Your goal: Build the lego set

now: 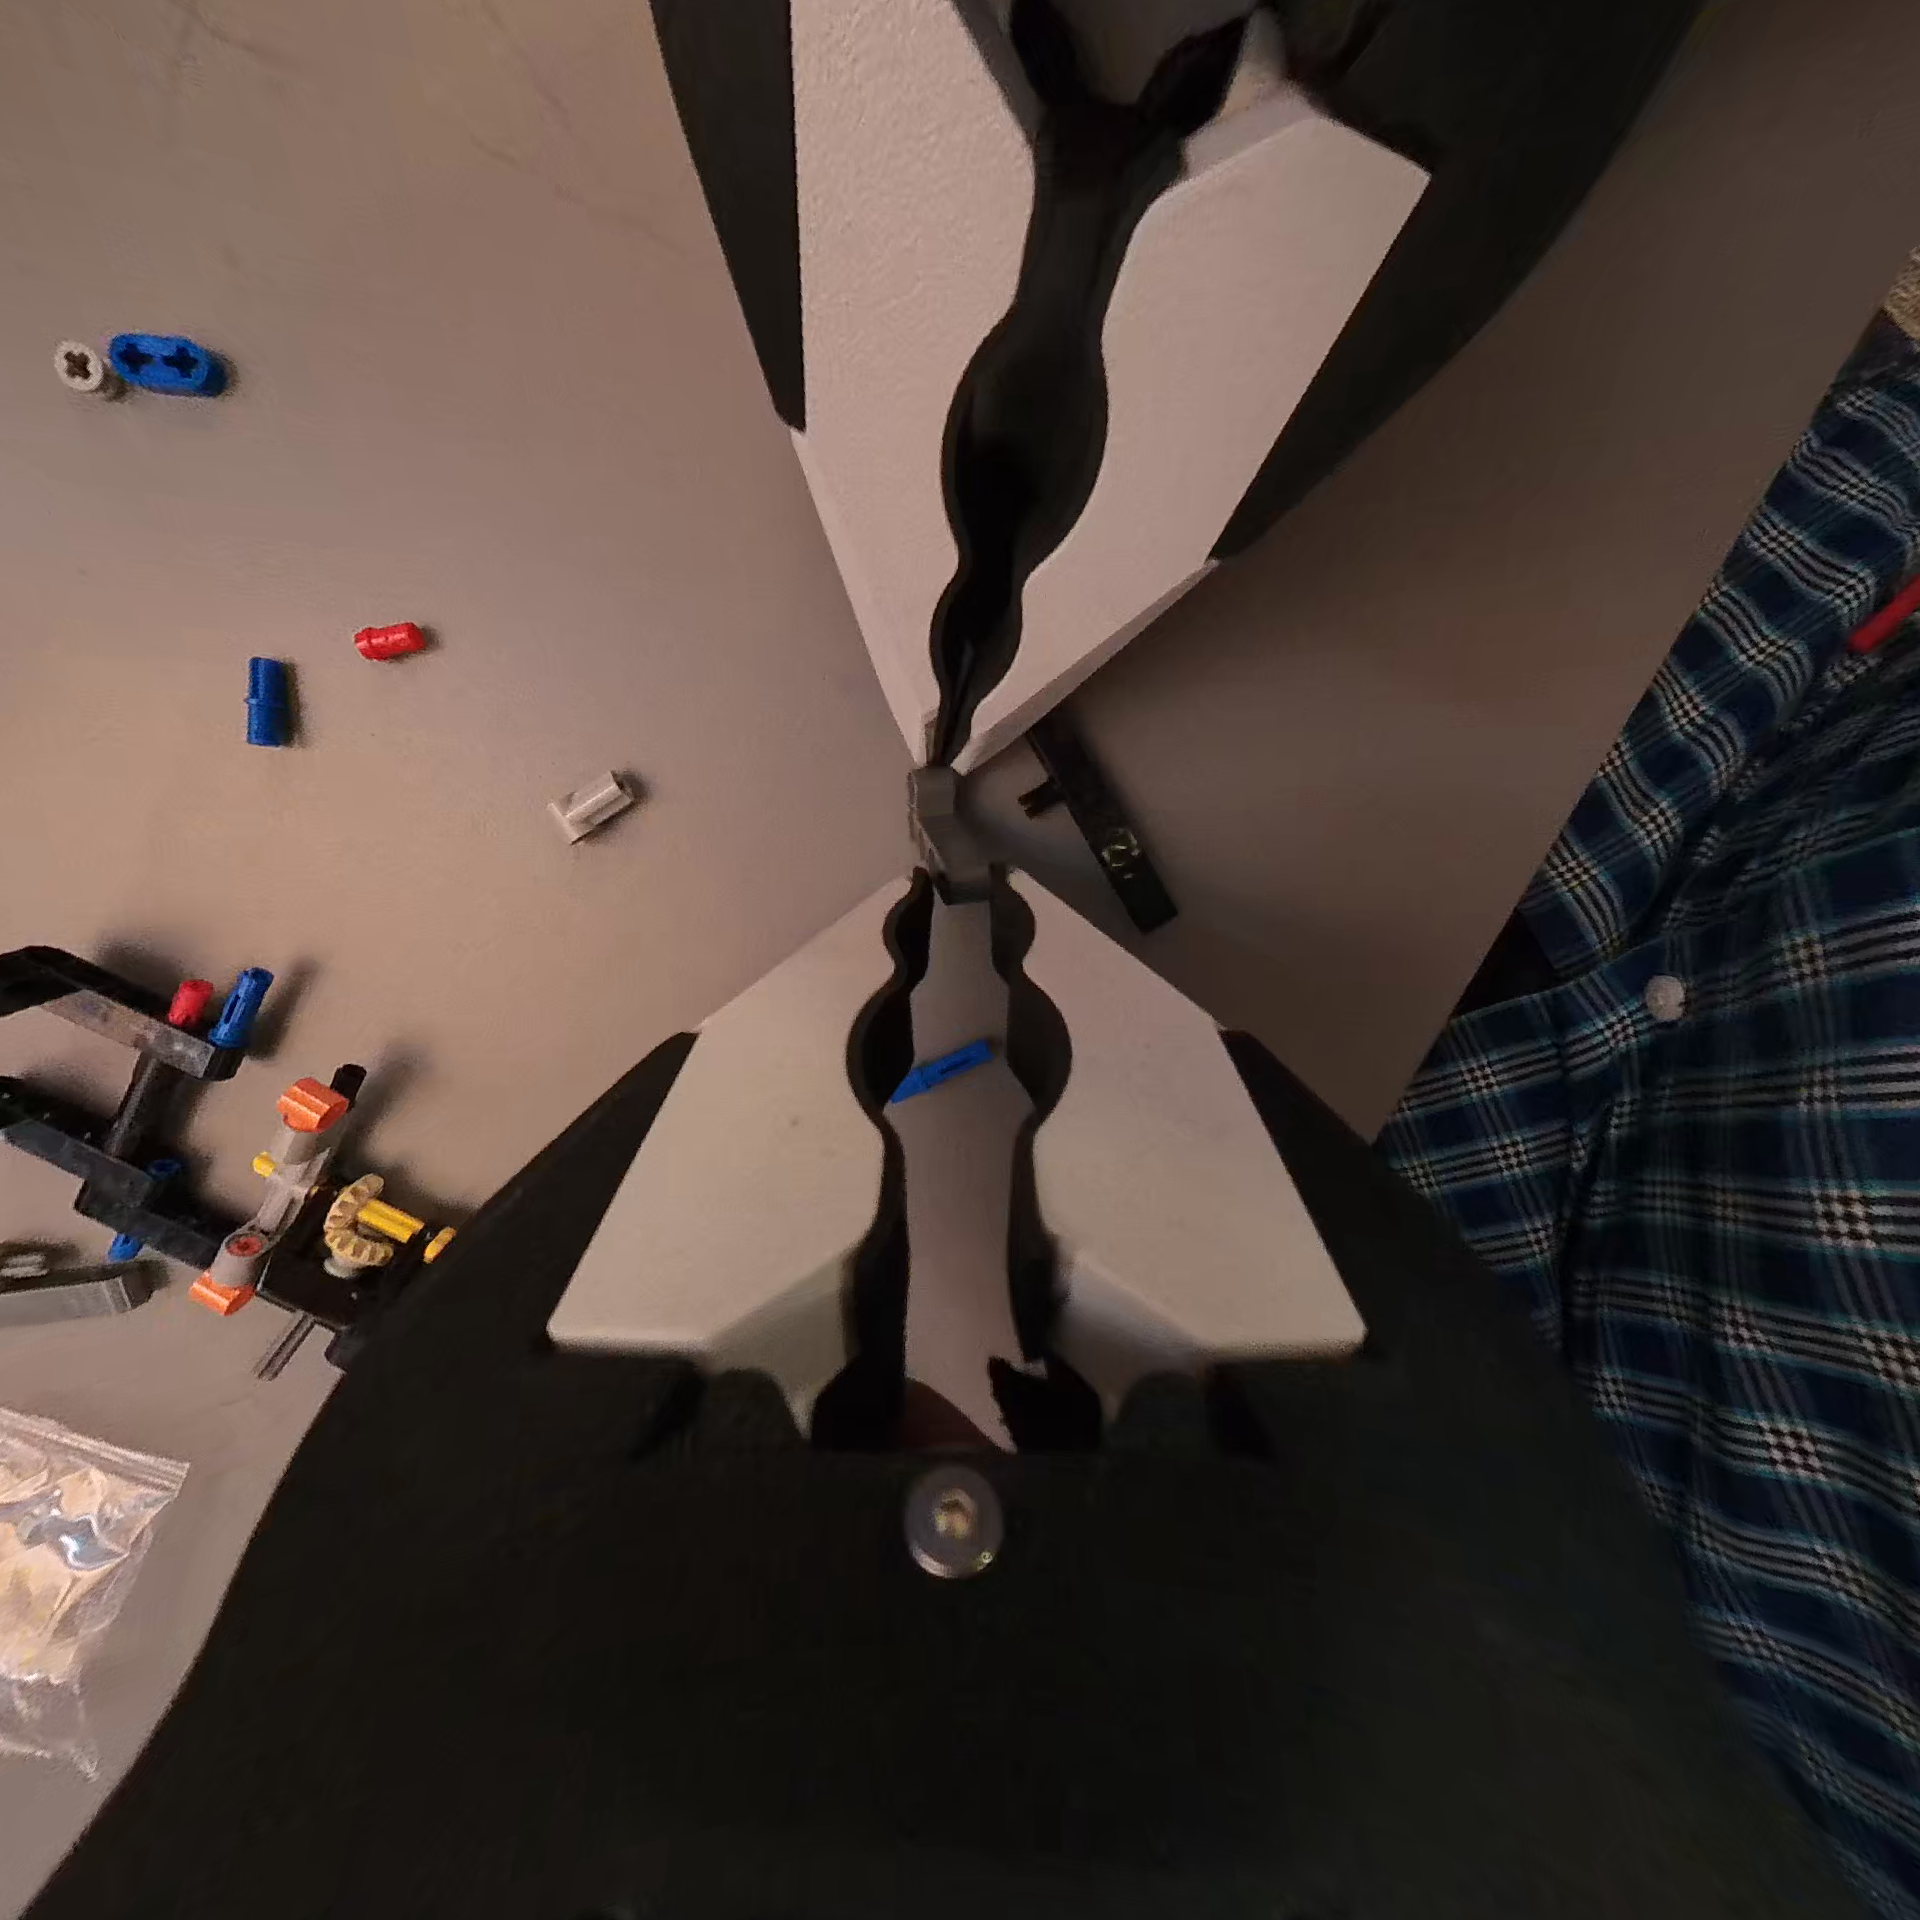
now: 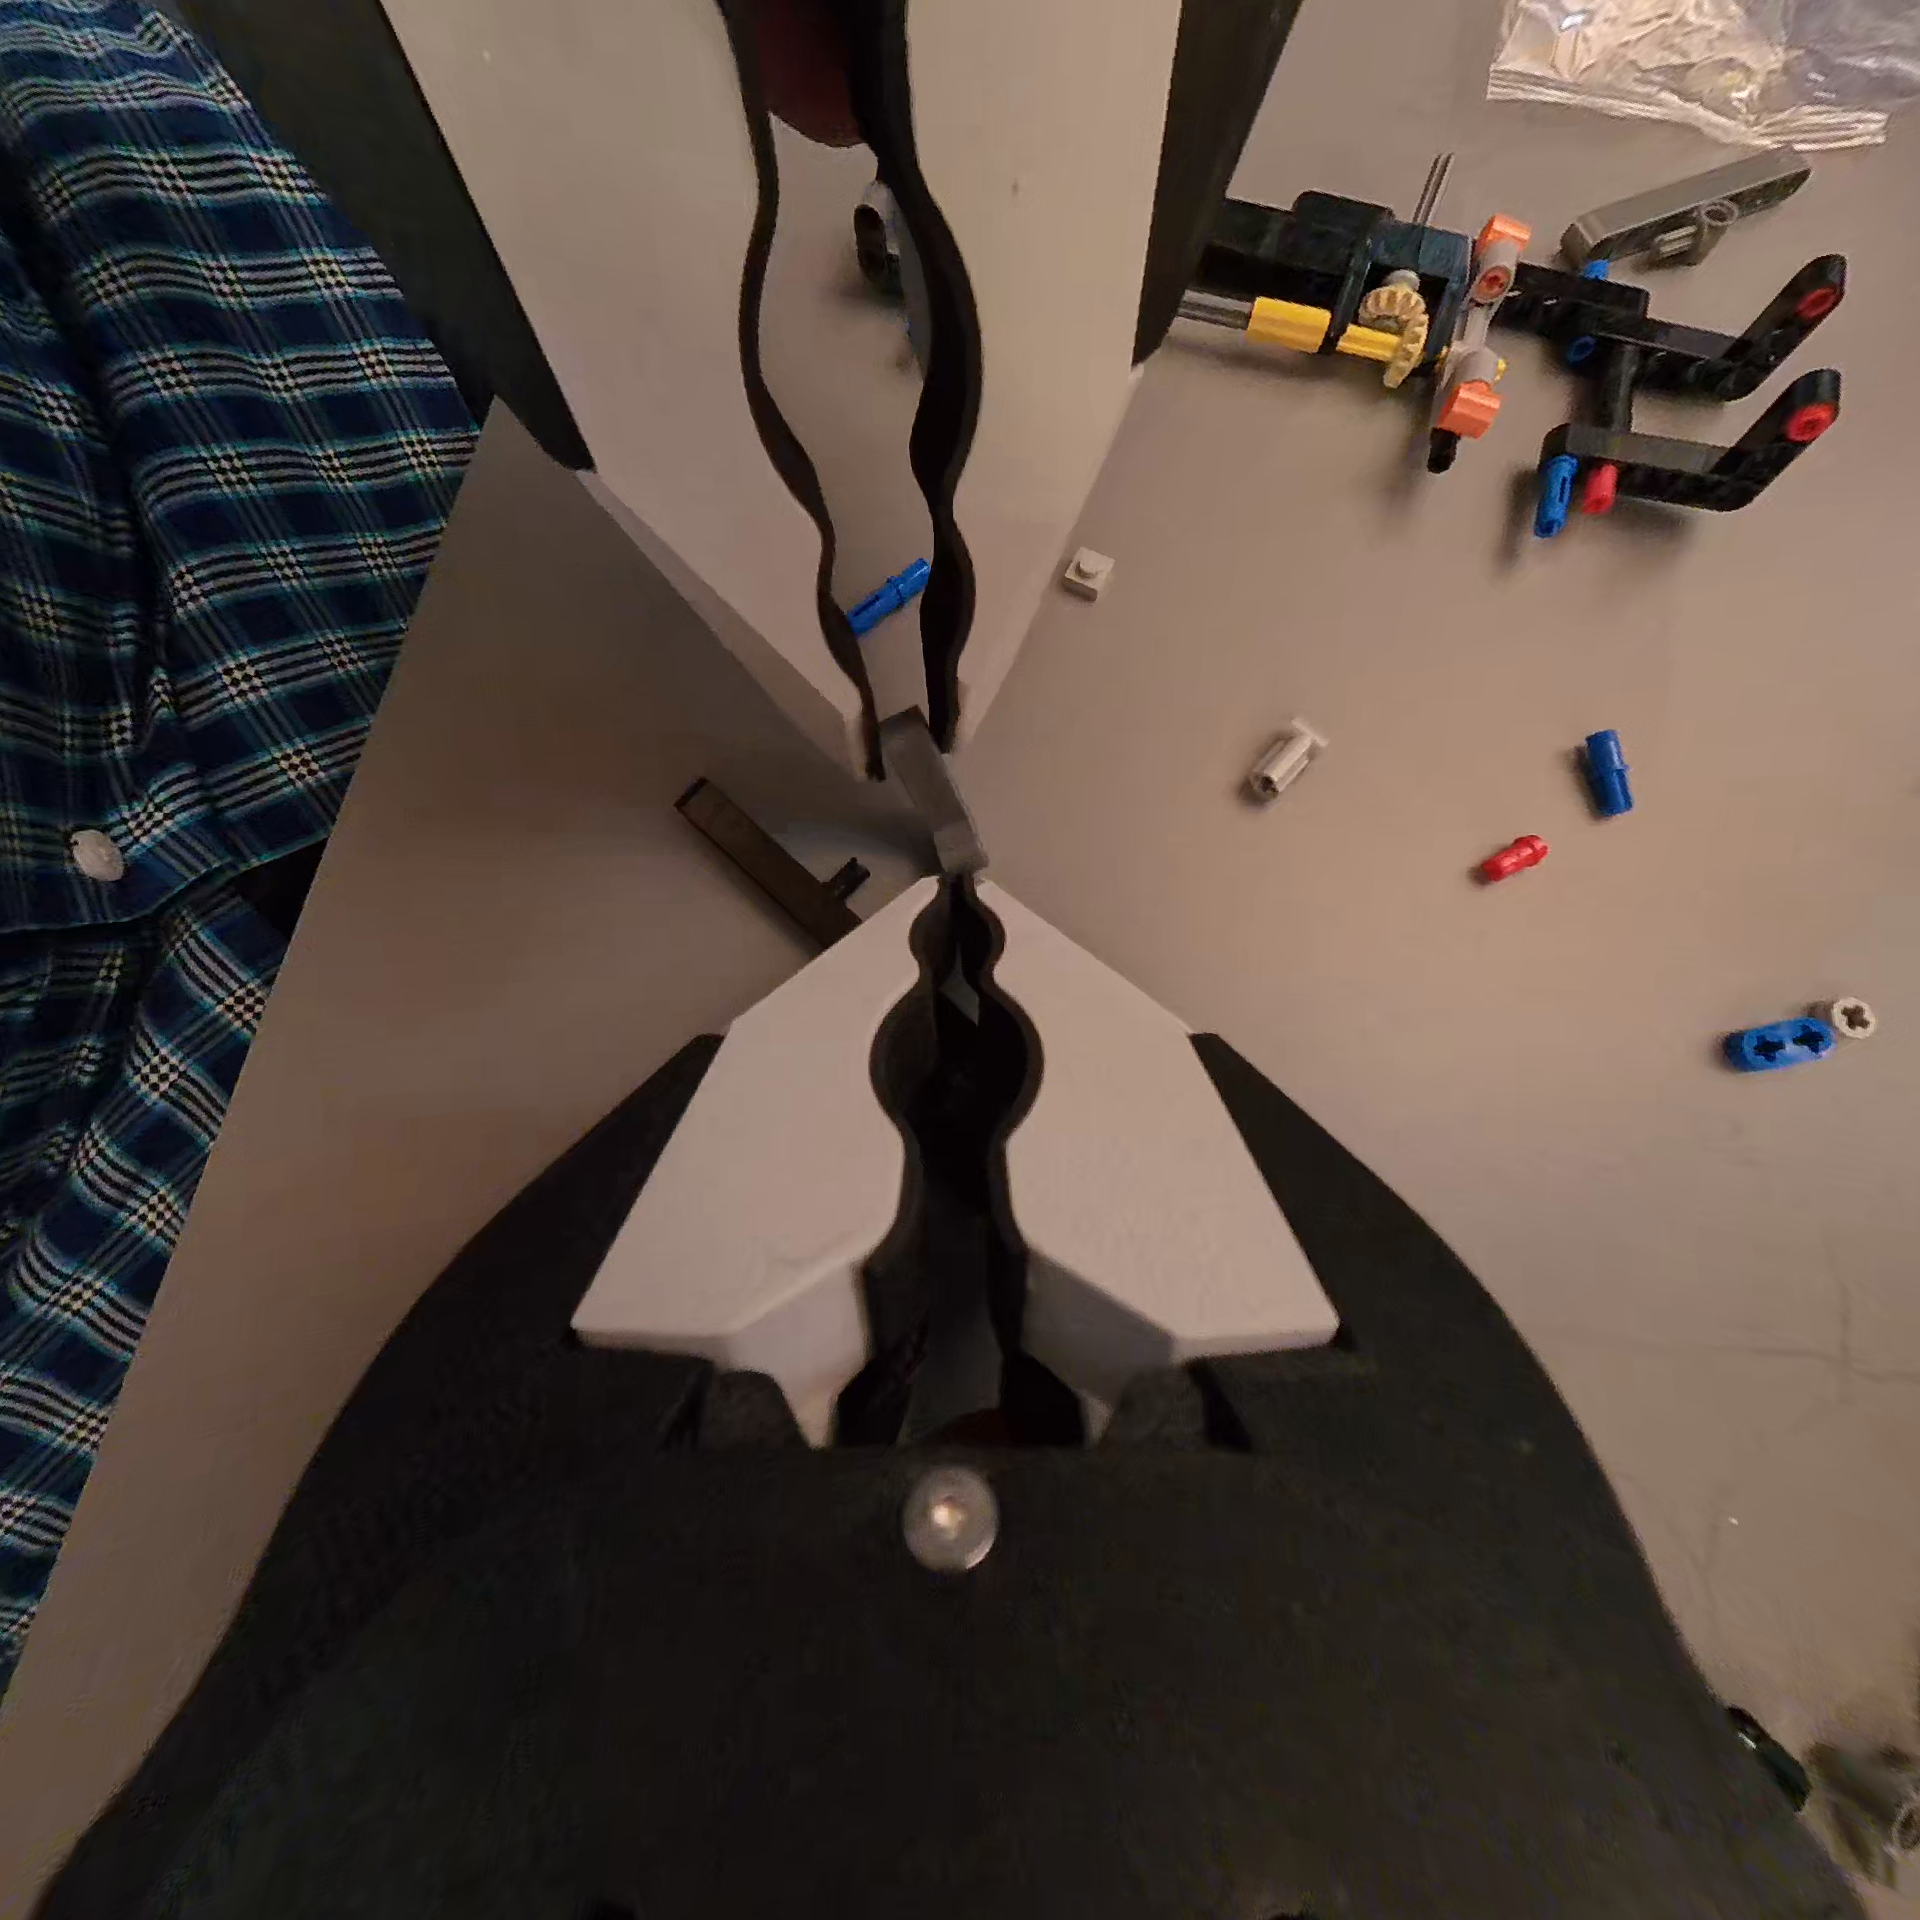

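My two grippers meet tip to tip above the grey table. Between them is a small grey lego piece (image 1: 951,831), which also shows in the right wrist view (image 2: 935,795). My left gripper (image 1: 958,885) is shut on one end of it, its jaws a narrow gap apart. My right gripper (image 2: 956,883) is shut on the other end, its jaws almost touching. A black beam (image 1: 1101,831) with a black pin lies on the table under the tips. A blue pin (image 1: 940,1070) lies on the table and shows through the left gripper's gap.
The part-built black lego assembly (image 2: 1558,343) with yellow axle, tan gear and orange parts lies on one side. Loose pieces lie near it: blue link (image 2: 1777,1044), red pin (image 2: 1512,859), blue pin (image 2: 1608,771), grey pin (image 2: 1286,758). A plastic bag (image 2: 1683,73) lies beyond. A person's plaid shirt (image 2: 156,520) is close. My left gripper's tips are some 15 centimetres from the part-built black lego assembly (image 2: 1558,343). It turns up in the left wrist view (image 1: 189,1187) as well.
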A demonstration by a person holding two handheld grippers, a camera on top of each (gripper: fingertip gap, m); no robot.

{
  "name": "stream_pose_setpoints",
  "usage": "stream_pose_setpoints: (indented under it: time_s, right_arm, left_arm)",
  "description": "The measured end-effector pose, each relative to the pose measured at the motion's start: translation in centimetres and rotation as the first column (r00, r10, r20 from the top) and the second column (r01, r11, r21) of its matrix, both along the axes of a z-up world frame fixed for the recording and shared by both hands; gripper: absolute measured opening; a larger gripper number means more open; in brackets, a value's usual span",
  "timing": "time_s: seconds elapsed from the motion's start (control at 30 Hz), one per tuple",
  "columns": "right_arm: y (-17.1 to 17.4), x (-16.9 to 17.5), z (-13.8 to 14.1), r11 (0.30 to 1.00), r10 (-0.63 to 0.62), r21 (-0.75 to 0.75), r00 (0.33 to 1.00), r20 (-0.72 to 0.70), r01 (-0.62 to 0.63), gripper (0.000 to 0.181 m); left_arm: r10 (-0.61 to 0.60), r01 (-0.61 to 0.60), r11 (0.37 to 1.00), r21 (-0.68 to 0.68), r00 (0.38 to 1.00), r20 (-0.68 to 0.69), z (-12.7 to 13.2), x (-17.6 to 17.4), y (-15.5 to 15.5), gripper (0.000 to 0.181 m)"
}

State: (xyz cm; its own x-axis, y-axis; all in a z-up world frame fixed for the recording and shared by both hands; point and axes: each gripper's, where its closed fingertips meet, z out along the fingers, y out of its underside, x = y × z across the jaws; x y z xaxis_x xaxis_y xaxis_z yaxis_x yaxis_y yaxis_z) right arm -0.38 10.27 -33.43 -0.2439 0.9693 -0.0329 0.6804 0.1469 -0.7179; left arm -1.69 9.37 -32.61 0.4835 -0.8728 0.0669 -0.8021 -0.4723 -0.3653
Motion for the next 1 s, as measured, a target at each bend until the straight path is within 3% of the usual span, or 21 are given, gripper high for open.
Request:
stream_pose_setpoints:
  time_s: [0.37, 1.0]
  right_arm:
    - [-0.2, -0.4, 1.0, 1.0, 0.025, -0.001, 0.999, -0.047, -0.025, 0.005]
    - [-0.5, -0.4, 0.4, 0.999, 0.036, 0.025, 0.999, -0.017, -0.035, 0.002]
  left_arm:
    - [-0.009, 0.009, 1.0, -0.014, 0.999, -0.037, 0.1, -0.1, -0.5, 0.006]
    - [0.066, -0.073, 0.994, 0.076, 0.994, 0.084, 0.1, 1.1, -0.6, 0.016]
